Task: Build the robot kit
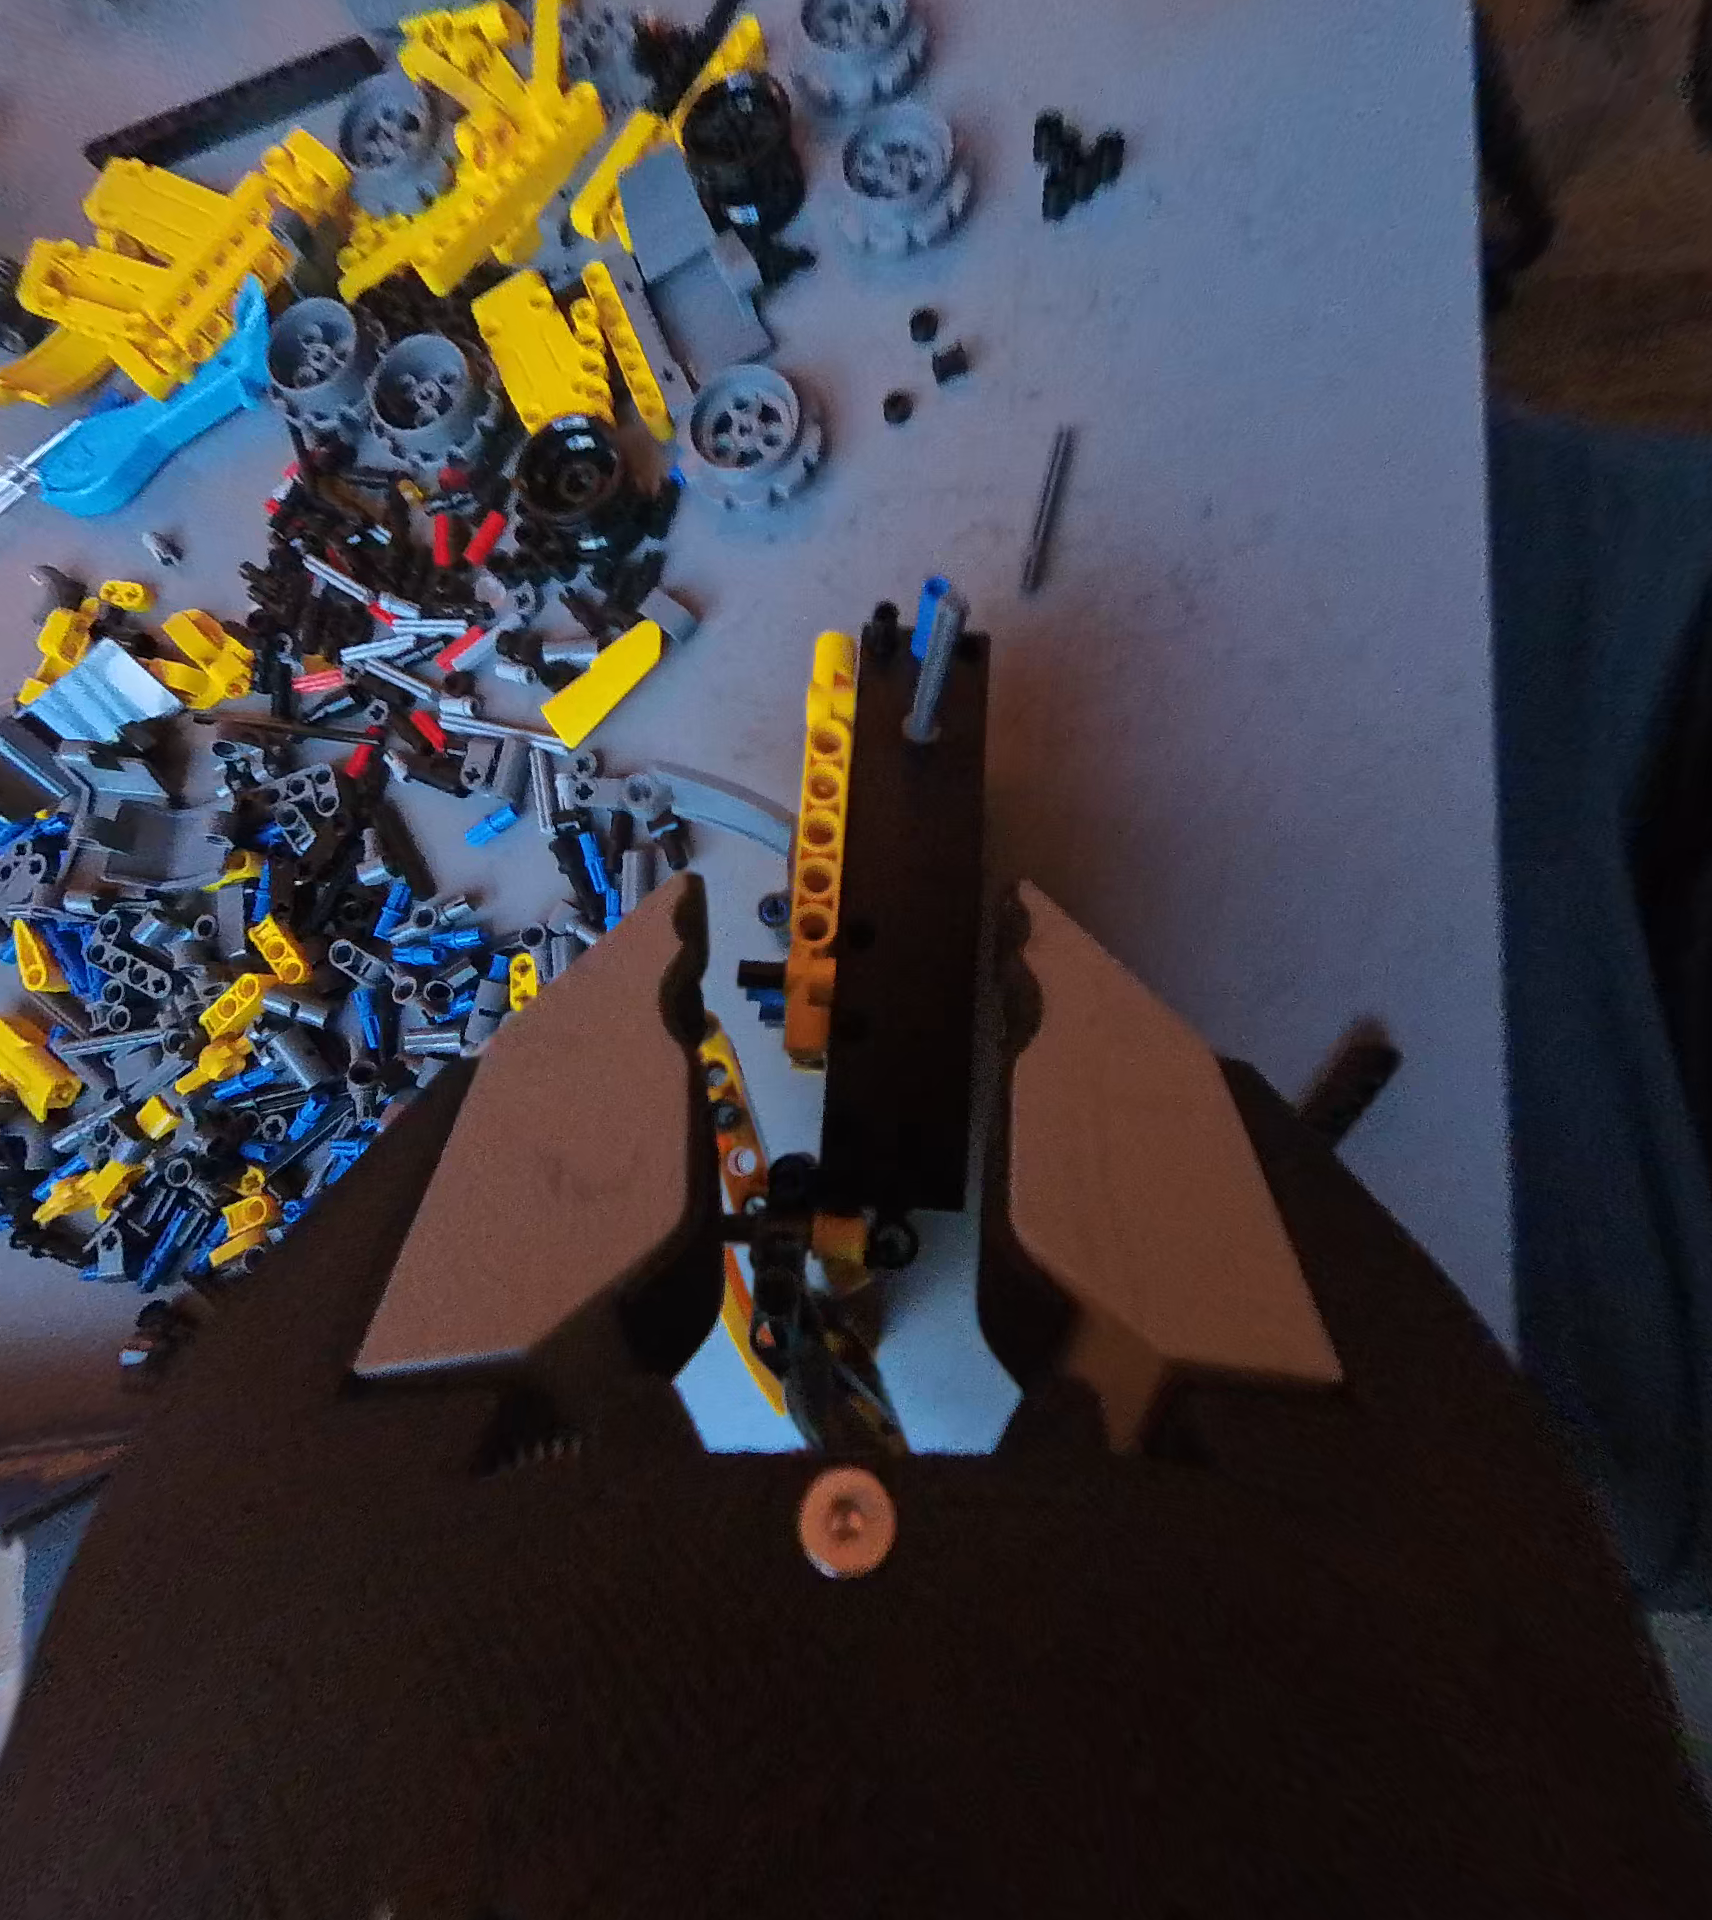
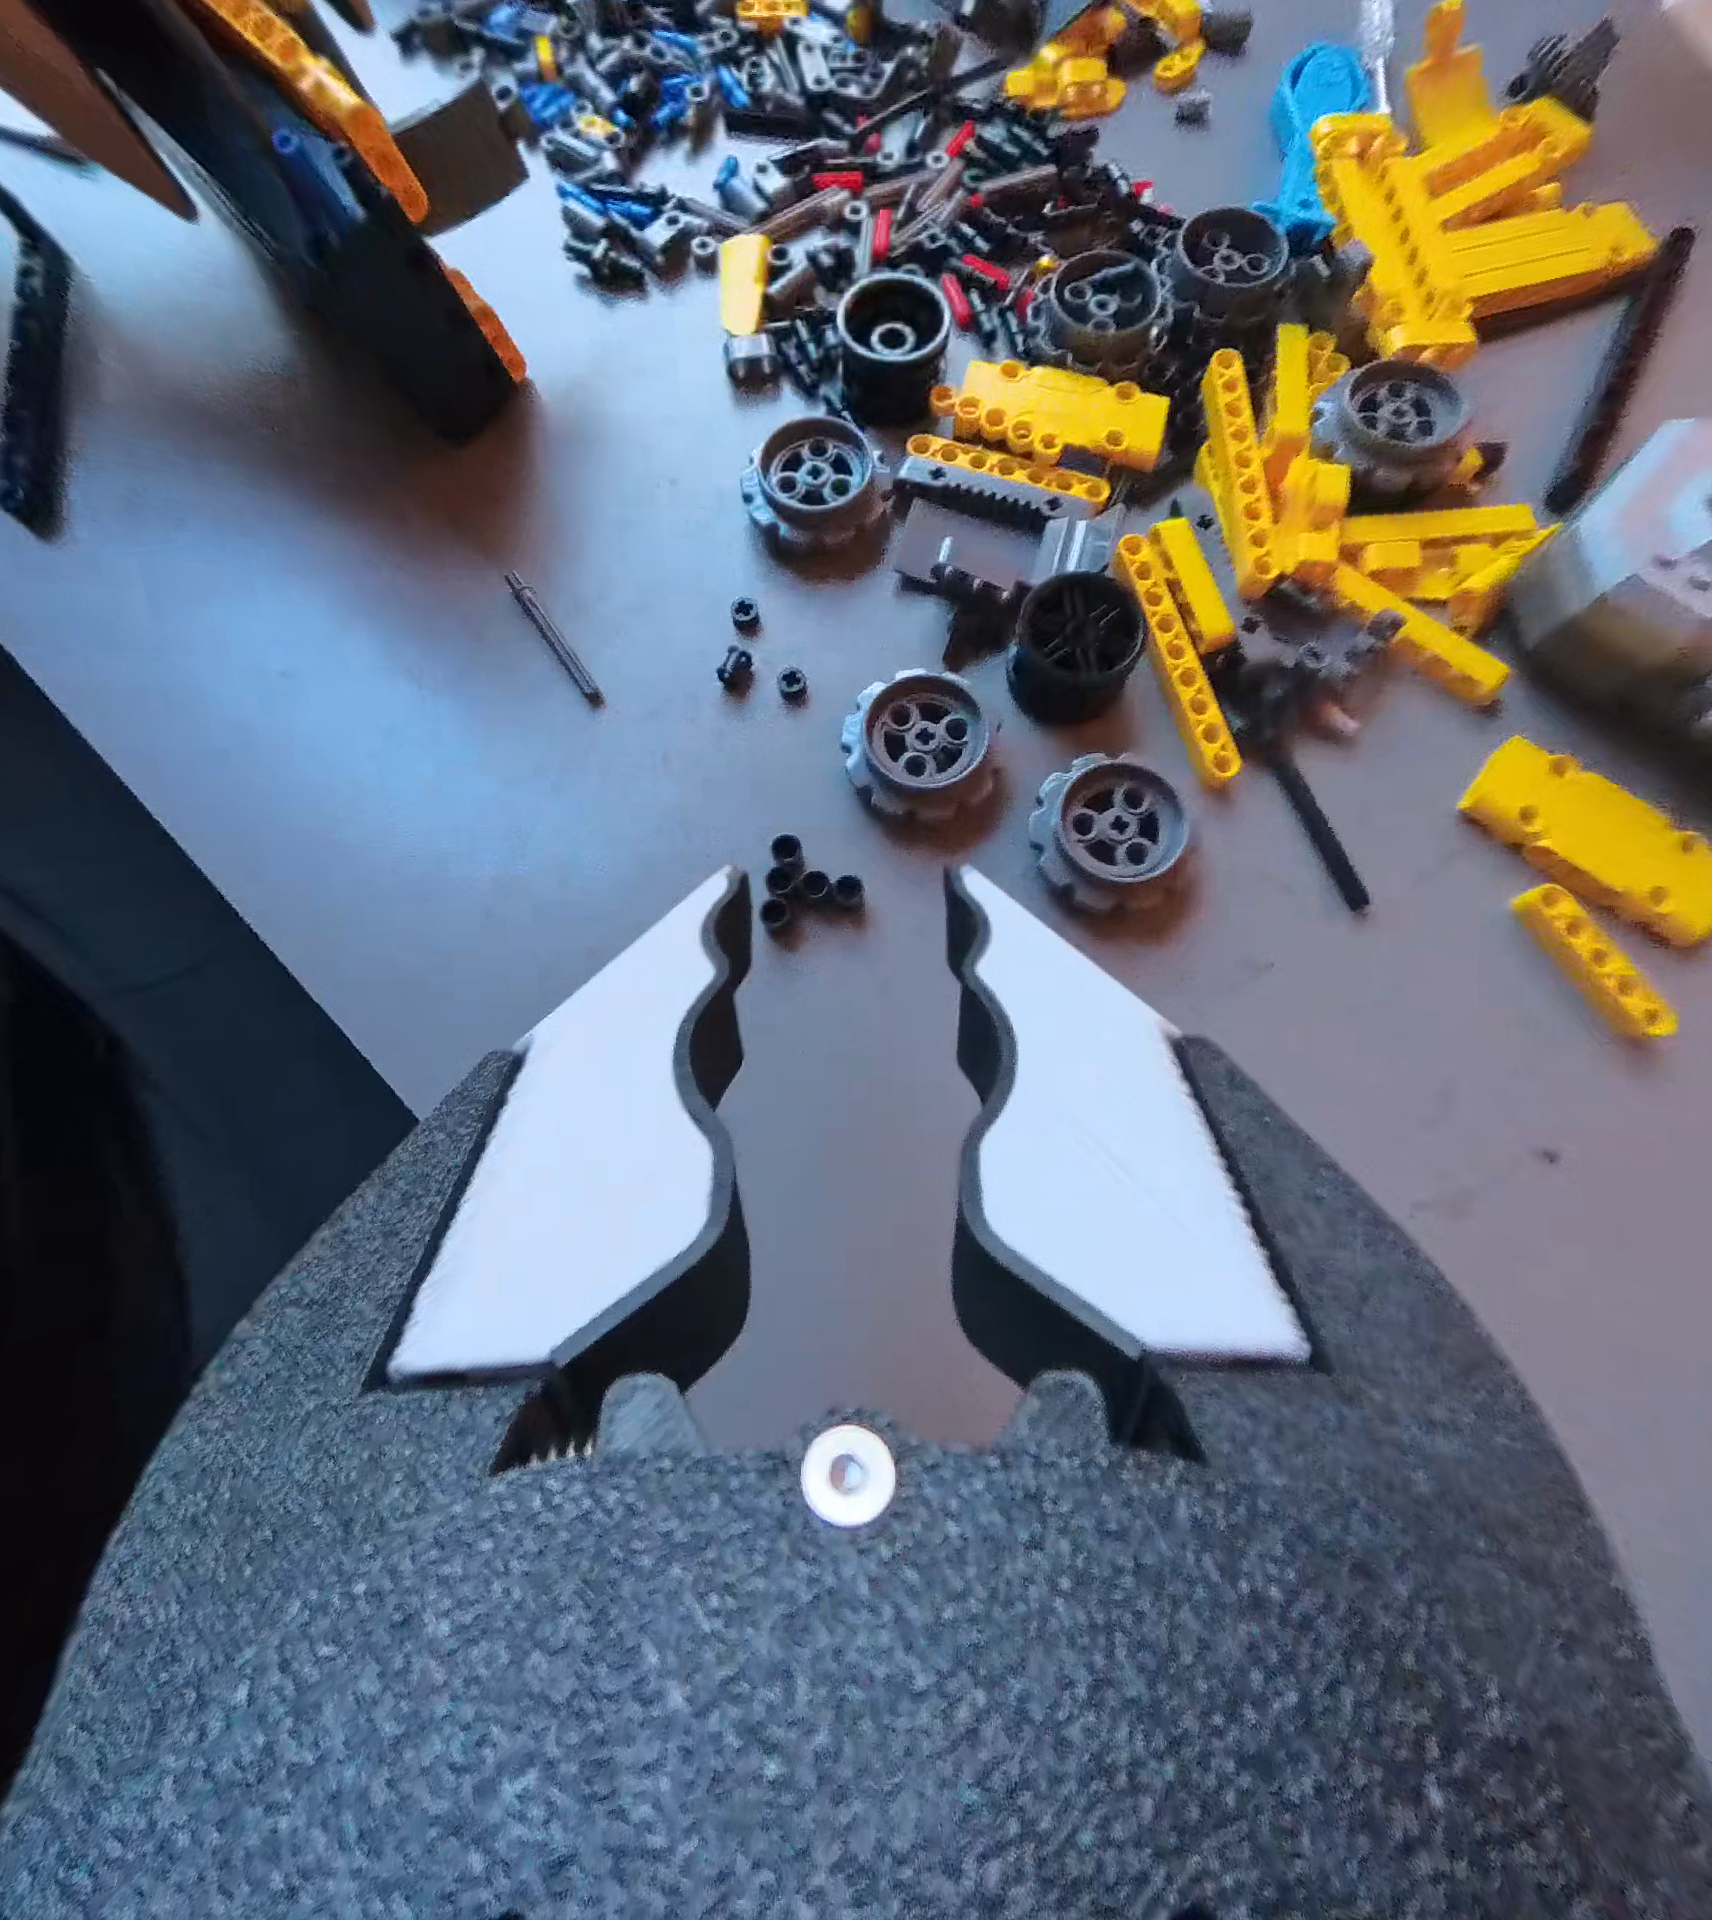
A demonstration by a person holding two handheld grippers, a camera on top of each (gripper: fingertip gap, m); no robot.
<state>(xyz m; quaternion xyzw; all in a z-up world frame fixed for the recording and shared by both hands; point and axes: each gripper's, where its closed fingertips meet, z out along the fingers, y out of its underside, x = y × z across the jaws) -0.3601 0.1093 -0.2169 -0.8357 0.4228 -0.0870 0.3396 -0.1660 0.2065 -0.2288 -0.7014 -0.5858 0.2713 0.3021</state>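
My left gripper [image 1: 857, 904] is shut on a black and yellow building-brick assembly [image 1: 919, 935] that sticks out forward between the fingers. A yellow holed beam [image 1: 824, 810] runs along its left side, and a blue pin and grey axle [image 1: 938, 665] stand at its far end. The same gripper and assembly [image 2: 384, 270] show at the top left of the right wrist view. My right gripper [image 2: 847, 883] is open and empty, low over the table. A small cluster of black bushes [image 2: 810, 891] lies just off its left fingertip. Two grey wheels [image 2: 1117, 826] lie ahead to the right.
A wide pile of loose parts covers the table: yellow beams [image 1: 478, 208], grey wheels [image 1: 753, 431], small pins [image 1: 395, 935], and a blue tool [image 1: 156, 416]. A thin black axle [image 2: 556, 639] and a long black beam [image 2: 31, 343] lie apart. The table edge [image 1: 1486, 727] runs along the right.
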